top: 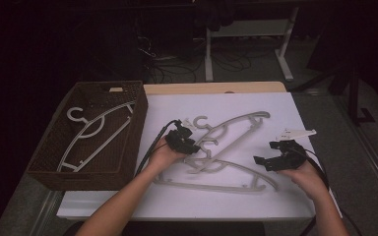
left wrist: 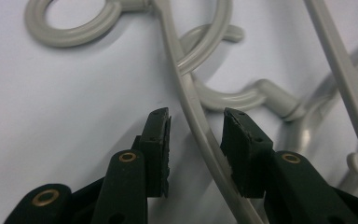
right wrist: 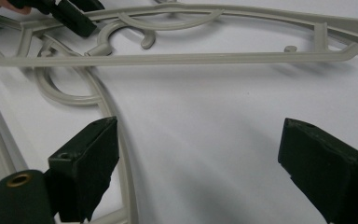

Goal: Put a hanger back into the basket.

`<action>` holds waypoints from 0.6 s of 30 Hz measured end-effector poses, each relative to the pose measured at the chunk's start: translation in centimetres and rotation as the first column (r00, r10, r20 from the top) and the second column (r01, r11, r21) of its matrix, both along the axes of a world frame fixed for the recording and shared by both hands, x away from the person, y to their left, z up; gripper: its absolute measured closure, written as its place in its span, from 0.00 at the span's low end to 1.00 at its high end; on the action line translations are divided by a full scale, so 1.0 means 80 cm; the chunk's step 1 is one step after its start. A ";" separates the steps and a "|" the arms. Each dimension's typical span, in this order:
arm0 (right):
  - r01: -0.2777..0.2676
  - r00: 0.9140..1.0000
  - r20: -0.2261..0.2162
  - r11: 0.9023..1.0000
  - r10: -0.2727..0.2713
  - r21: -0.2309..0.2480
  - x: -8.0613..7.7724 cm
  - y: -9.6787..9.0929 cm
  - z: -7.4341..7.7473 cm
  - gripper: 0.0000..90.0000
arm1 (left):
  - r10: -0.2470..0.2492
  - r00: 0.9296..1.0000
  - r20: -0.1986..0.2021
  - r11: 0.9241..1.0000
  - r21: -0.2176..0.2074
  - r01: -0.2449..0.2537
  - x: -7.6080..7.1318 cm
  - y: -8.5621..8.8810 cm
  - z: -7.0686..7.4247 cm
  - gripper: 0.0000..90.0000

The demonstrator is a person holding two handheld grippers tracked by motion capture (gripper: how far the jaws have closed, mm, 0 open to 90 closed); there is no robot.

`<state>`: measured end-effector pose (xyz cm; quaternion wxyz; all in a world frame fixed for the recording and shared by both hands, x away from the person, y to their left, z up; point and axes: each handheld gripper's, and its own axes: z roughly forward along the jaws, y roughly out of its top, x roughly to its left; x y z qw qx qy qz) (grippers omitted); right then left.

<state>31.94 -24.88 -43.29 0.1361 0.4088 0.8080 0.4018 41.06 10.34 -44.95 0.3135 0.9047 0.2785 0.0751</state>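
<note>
- Grey plastic hangers (top: 226,142) lie tangled mid-table on the white tabletop (top: 295,108); overlap makes the count there unclear, at least two.
- One more hanger (top: 96,135) lies in the brown wicker basket (top: 44,157) at left.
- Left gripper (left wrist: 196,140): jaws parted around a hanger arm (left wrist: 193,105), not yet clamped.
- Right gripper (right wrist: 198,163): jaws spread wide over bare tabletop, a hanger curve beside one jaw.

High view: fixed overhead, facing forward and down across the white table (top: 295,196), at a distance. Left gripper view: very close above the table surface, looking along its jaws at grey hangers (left wrist: 200,126). Right gripper view: low, close, facing across the same hangers (right wrist: 168,58). All three views share the hanger pile.
</note>
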 end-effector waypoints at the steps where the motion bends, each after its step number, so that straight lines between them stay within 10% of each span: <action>1: 0.000 1.000 0.000 1.000 0.000 0.001 0.000 0.000 0.000 0.13 | 0.005 1.000 -0.007 1.000 -0.008 -0.005 0.002 0.002 -0.001 0.69; 18: -0.006 1.000 0.007 1.000 0.006 0.010 0.002 0.002 0.001 0.15 | 0.006 1.000 -0.008 1.000 0.014 -0.006 0.031 -0.013 0.001 0.71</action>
